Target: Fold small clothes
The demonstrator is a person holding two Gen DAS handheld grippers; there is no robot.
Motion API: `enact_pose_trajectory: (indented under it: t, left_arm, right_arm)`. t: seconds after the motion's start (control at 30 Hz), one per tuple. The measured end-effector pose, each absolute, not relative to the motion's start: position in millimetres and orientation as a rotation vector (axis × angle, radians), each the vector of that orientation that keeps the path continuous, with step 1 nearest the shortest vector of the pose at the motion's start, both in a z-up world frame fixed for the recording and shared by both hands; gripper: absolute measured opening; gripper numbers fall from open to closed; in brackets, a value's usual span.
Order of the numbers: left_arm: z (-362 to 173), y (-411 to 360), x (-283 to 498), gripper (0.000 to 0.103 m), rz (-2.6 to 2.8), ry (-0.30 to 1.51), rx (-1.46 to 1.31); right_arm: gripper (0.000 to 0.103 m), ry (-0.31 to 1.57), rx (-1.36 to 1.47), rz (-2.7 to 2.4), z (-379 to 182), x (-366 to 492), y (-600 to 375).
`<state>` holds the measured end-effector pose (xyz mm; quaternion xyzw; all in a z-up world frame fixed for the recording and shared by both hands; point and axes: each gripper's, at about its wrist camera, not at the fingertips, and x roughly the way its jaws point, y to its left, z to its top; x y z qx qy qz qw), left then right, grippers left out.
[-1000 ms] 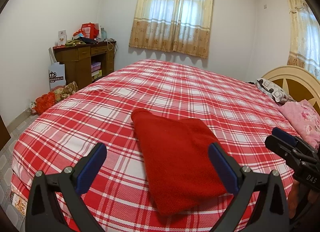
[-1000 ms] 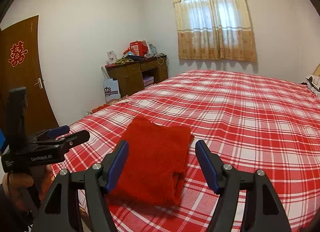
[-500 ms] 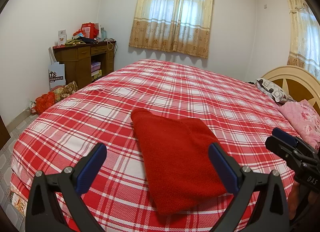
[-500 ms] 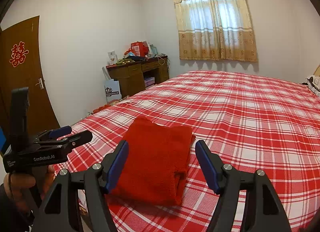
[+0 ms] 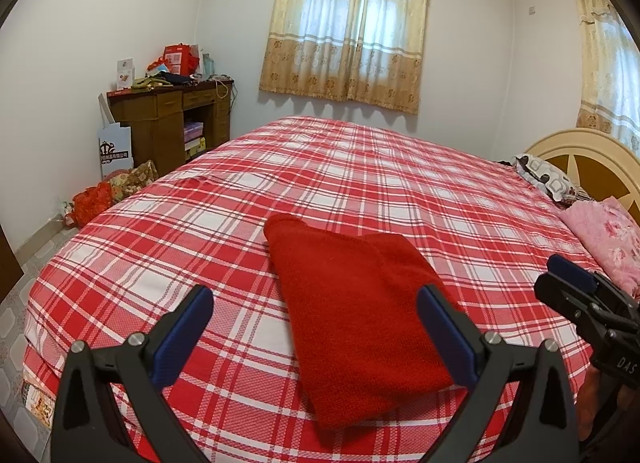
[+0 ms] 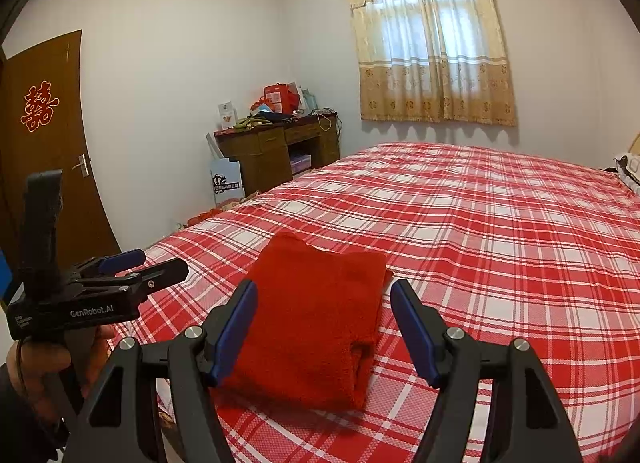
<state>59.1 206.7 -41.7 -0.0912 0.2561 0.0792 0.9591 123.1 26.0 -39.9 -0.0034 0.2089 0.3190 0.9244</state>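
A red knitted garment (image 5: 356,315) lies folded into a flat rectangle on the red and white checked bed (image 5: 360,183), near its front edge. My left gripper (image 5: 316,303) hovers open above the garment's near left part, nothing between its blue pads. From the right wrist view the same garment (image 6: 316,319) lies just past my right gripper (image 6: 324,299), which stands open and apart from the cloth. The left gripper (image 6: 160,263) shows at the left there, held by a hand, and the right gripper (image 5: 560,275) appears at the right edge of the left wrist view.
A wooden desk (image 5: 172,119) piled with boxes stands against the far left wall. Bags (image 5: 112,191) lie on the floor beside the bed. Pillows (image 5: 548,179) and a pink quilt (image 5: 608,239) sit by the headboard (image 5: 580,147). A brown door (image 6: 44,151) is at the left.
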Motion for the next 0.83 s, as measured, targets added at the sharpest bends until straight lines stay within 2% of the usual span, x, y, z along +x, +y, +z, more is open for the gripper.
enact_pose_trajectory:
  t: [0.83]
  left_arm:
    - [-41, 219, 58, 0.103, 0.231, 0.515, -0.192]
  right_arm:
    - [0.070, 0.404, -0.038, 0.677, -39, 111, 28]
